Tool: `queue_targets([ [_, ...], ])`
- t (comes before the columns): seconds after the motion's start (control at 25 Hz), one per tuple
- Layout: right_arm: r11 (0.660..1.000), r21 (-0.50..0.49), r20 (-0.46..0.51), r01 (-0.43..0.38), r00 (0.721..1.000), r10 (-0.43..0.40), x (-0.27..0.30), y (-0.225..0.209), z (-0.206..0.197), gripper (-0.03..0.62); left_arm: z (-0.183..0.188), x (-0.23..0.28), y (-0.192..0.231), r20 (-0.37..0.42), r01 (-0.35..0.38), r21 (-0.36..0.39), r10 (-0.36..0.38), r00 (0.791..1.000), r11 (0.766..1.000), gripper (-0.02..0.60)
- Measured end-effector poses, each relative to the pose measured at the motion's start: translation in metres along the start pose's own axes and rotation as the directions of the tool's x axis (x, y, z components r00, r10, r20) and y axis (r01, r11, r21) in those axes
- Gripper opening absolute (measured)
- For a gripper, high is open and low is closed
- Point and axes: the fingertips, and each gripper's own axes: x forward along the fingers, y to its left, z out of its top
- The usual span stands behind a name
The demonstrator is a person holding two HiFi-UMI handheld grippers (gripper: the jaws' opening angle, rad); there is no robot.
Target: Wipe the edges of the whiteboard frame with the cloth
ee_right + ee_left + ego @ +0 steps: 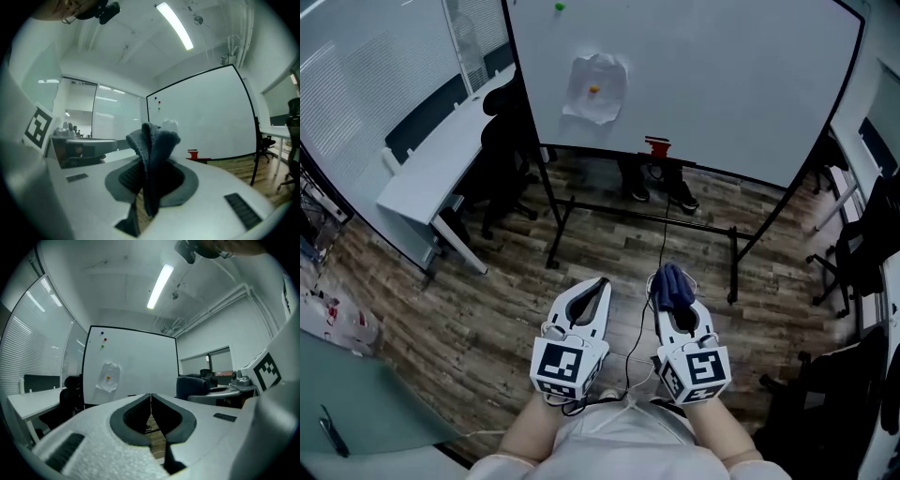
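A large whiteboard (pixel 712 75) in a thin black frame (pixel 516 66) stands on a black legged stand ahead of me. My right gripper (pixel 672 284) is shut on a dark blue cloth (pixel 673 286), which bunches up above the jaws (pixel 152 140). My left gripper (pixel 598 285) is shut with nothing in it; its jaws meet in the left gripper view (pixel 151 399). Both grippers hang low, well short of the board. The whiteboard (pixel 131 366) shows in both gripper views, with its frame (pixel 248 103) at the right.
A crumpled paper sheet (pixel 596 88) is pinned to the board, and a red eraser (pixel 657 146) sits on its lower ledge. A white desk (pixel 441 159) and black chair (pixel 502 150) stand left. Chairs (pixel 853 253) crowd the right. Cables trail over the wood floor (pixel 487 319).
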Motion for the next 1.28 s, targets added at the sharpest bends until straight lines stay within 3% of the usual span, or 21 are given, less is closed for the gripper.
queue_targets([
  [0.28,0.996,0.006,-0.027,-0.091,0.995,0.092,0.038,0.052,-0.002,0.063,-0.007,-0.031,0.061,-0.013,-0.079,-0.021,0.079,0.997,0.997,0.02],
  [0.6,0.981,-0.002,-0.049,-0.194,0.98,0.194,0.096,0.075,-0.011,0.063,-0.022,-0.032,0.118,-0.029,-0.182,-0.04,0.181,0.983,0.983,0.02],
  [1.12,0.946,0.031,-0.032,-0.322,0.946,0.323,0.285,0.044,0.01,0.063,-0.023,0.093,0.252,-0.047,-0.268,-0.075,0.265,0.963,0.96,0.02],
  [1.28,0.938,-0.013,-0.026,-0.347,0.938,0.347,0.348,0.033,0.019,0.063,-0.015,0.141,0.293,-0.024,-0.266,-0.085,0.265,0.964,0.96,0.02],
])
